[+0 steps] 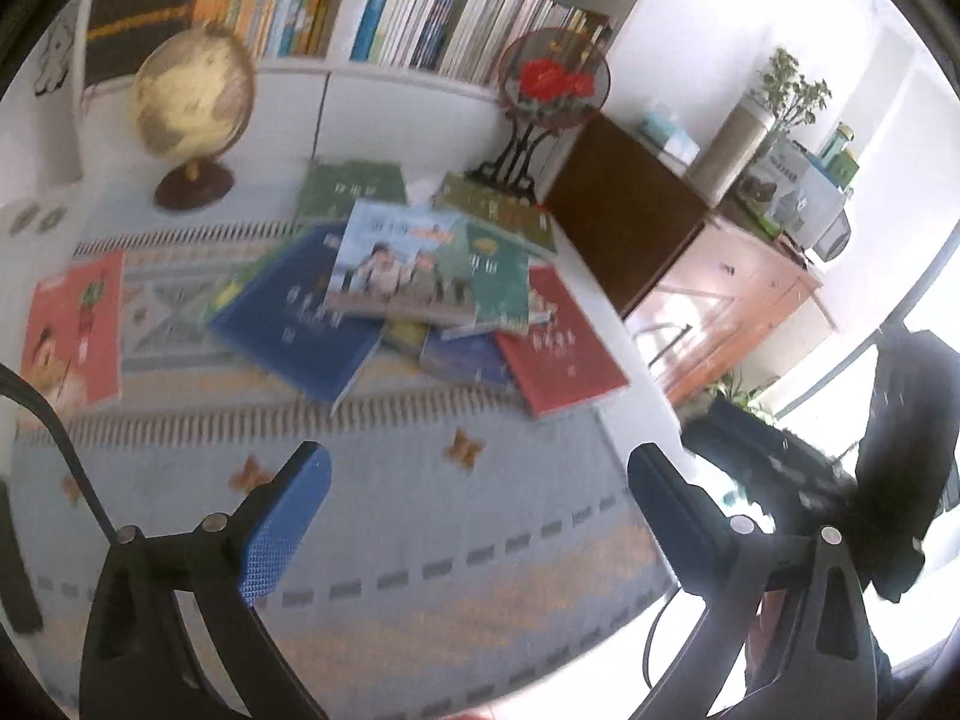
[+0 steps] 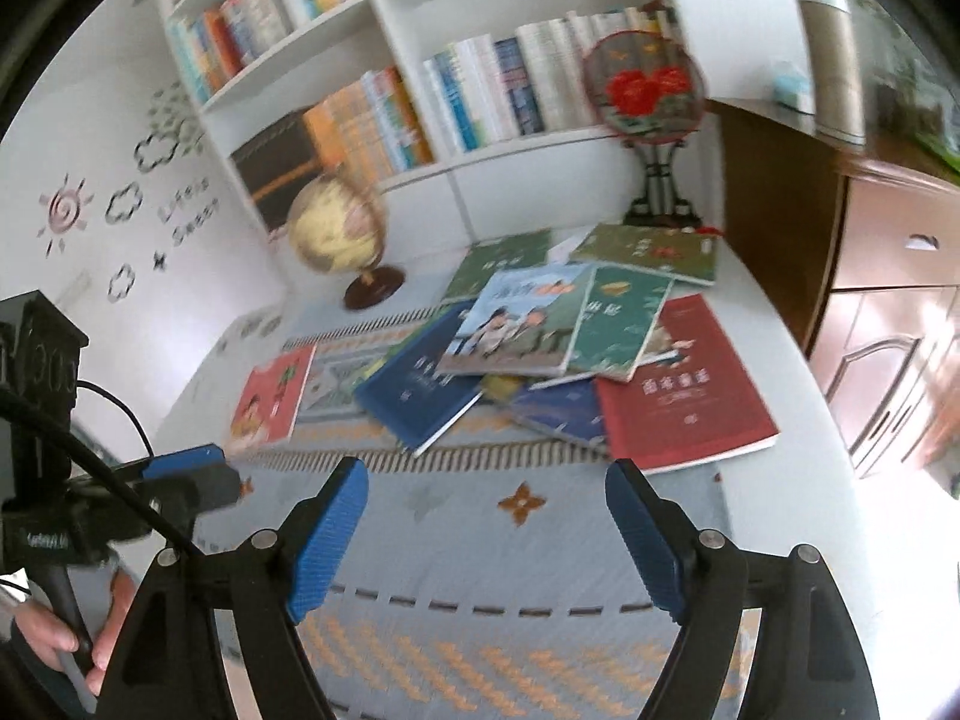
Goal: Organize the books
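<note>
Several books lie in a loose heap on the patterned table mat [image 1: 420,540] [image 2: 480,570]. On top is a picture book [image 1: 390,264] [image 2: 510,330], over a blue book [image 1: 300,324] [image 2: 420,390], green books [image 1: 498,276] [image 2: 618,324] and a dark red book [image 1: 558,348] [image 2: 684,396]. A light red book [image 1: 75,324] [image 2: 270,396] lies apart to the left. My left gripper [image 1: 480,522] hangs open above the mat, short of the heap, with nothing between its fingers. My right gripper [image 2: 486,540] is likewise open and empty; the left gripper [image 2: 186,468] shows at its left.
A white bookshelf [image 1: 372,78] [image 2: 480,168] full of upright books stands behind the table. A globe [image 1: 192,102] [image 2: 336,234] and a round fan on a stand [image 1: 552,84] [image 2: 651,90] sit at the back. A brown cabinet [image 1: 720,294] [image 2: 888,276] stands to the right. A hand [image 2: 54,636] holds the left gripper's handle.
</note>
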Demonstrator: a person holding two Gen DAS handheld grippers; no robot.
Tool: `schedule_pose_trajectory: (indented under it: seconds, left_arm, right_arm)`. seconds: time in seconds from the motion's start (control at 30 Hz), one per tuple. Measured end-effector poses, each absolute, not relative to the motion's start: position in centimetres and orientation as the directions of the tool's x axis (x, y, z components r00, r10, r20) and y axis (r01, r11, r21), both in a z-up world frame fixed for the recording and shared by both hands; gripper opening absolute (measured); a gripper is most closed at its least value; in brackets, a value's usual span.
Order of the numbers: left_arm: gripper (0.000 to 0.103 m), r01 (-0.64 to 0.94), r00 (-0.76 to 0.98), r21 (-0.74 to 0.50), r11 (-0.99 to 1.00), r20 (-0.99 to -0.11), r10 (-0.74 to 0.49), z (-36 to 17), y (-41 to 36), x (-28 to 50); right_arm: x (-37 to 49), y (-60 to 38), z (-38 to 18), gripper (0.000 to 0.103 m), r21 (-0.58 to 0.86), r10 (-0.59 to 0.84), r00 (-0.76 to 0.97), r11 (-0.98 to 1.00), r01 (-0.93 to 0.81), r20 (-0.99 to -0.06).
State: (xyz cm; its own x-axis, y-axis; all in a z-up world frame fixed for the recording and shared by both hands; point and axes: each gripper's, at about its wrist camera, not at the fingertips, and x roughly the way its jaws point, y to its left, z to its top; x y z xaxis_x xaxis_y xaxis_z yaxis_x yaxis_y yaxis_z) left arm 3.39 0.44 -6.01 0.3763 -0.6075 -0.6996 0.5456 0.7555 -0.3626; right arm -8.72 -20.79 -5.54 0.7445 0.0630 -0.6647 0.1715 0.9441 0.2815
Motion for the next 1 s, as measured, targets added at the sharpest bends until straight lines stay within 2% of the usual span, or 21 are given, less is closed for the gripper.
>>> schedule_pose_trajectory:
  seconds: [0.27,0.4,0.5,0.53,0.67,0.8,0.93,1.0]
  left_arm:
    - [0.099,0.554,0.404,-0.320,0.769,-0.704,-0.584,-7.4,-3.7,12.7]
    - [0.099,0.561,0.392,-0.262,0.785,-0.751,-0.531,-10.2,-4.7,18.3]
    - [0.098,0.565,0.328,-0.273,0.779,-0.791,-0.516,-13.3,-5.2,22.5]
    - [0.097,0.559,0.313,-0.288,0.777,-0.794,-0.520,-14.4,-5.3,23.8]
    - [0.085,0.534,0.232,-0.350,0.770,-0.815,-0.532,-18.2,-5.9,27.7]
    - [0.079,0.513,0.169,-0.401,0.759,-0.819,-0.548,-21.1,-6.7,29.8]
    - [0.079,0.493,0.130,-0.436,0.753,-0.818,-0.560,-22.9,-7.4,30.8]
    - [0.079,0.494,0.138,-0.445,0.747,-0.808,-0.572,-23.1,-7.6,31.0]
  right_arm:
    - [-2.6,-24.1,-5.9,0.080,0.240,-0.009,0.727,0.941,0.239,-0.687]
    - [3.5,-25.2,-8.1,0.080,0.169,-0.052,0.676,0.952,0.257,-0.735]
    - [7.9,-26.2,-10.7,0.080,0.235,0.004,0.644,0.933,0.273,-0.765]
    - [9.1,-26.5,-11.4,0.078,0.254,0.020,0.638,0.926,0.278,-0.770]
    - [13.9,-27.7,-15.0,0.055,0.284,0.051,0.578,0.903,0.321,-0.814]
    - [16.9,-28.9,-17.9,0.053,0.297,0.065,0.532,0.883,0.364,-0.844]
    - [18.5,-28.9,-19.7,0.052,0.263,0.042,0.505,0.889,0.375,-0.862]
    - [19.1,-28.8,-20.2,0.046,0.237,0.021,0.499,0.896,0.375,-0.866]
